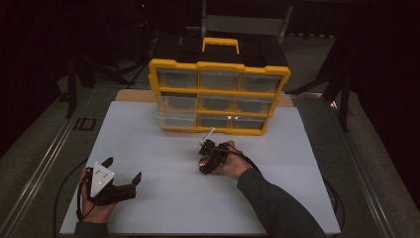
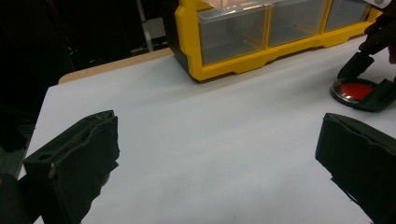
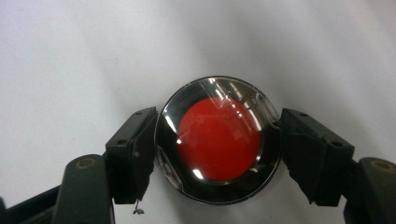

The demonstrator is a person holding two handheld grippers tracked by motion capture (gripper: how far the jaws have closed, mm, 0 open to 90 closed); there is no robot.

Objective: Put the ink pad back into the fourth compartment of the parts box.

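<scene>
The right gripper (image 3: 217, 144) is clamping the round red-centred disc (image 3: 219, 140) by its rim between both pads; it is looking light, rigid, glossy, probably slippery; the left gripper (image 2: 210, 158) is idling, jaws wide apart and holding nothing.

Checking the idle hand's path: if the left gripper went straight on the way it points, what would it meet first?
Probably nothing soon: ahead of the left gripper lies bare white table. Farther on stands the yellow drawer organizer, likely first, though depth is unclear. The red disc lies off to the side.
</scene>
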